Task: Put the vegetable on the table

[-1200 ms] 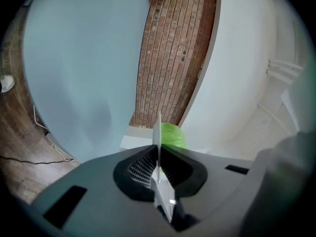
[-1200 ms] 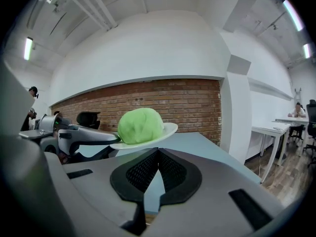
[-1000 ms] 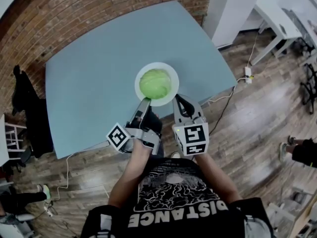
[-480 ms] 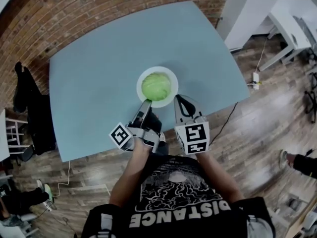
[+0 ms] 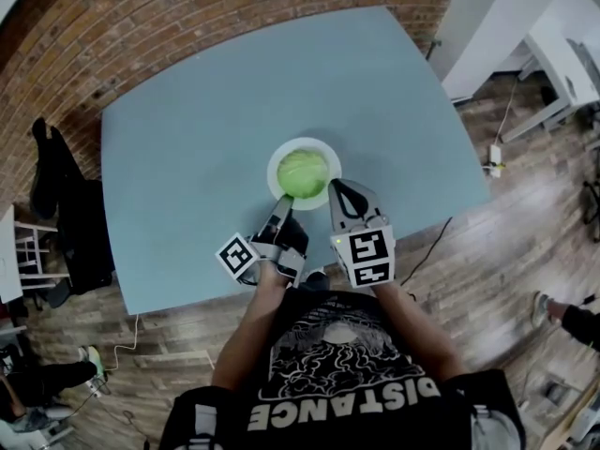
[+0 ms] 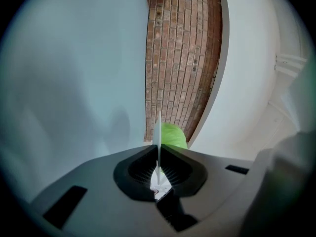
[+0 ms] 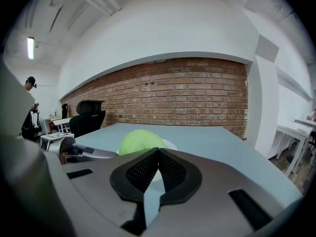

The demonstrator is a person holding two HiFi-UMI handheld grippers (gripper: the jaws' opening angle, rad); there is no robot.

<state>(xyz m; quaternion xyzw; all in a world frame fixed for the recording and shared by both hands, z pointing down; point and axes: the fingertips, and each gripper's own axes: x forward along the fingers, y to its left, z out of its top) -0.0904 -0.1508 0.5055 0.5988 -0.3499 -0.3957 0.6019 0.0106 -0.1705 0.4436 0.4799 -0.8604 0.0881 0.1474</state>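
Note:
A green cabbage [image 5: 303,171] lies on a white plate [image 5: 325,160] over the near middle of the blue-grey table [image 5: 187,139]. My left gripper [image 5: 281,202] is shut on the plate's near rim; in the left gripper view the thin white plate rim [image 6: 159,127] runs between the jaws, with the cabbage [image 6: 172,135] behind. My right gripper [image 5: 338,188] is shut beside the plate's right rim, nothing seen between its pads. In the right gripper view the cabbage [image 7: 138,141] sits just beyond the right gripper [image 7: 158,152]. I cannot tell whether the plate touches the table.
A brick wall [image 5: 216,7] runs behind the table. A black office chair [image 5: 58,204] stands at the table's left end. White desks [image 5: 562,54] stand at the right, with a cable and power strip [image 5: 495,158] on the wooden floor.
The plate with the cabbage now sits farther in from the table's near edge, and both grippers have moved along with it. The left gripper has kept its hold on the rim.

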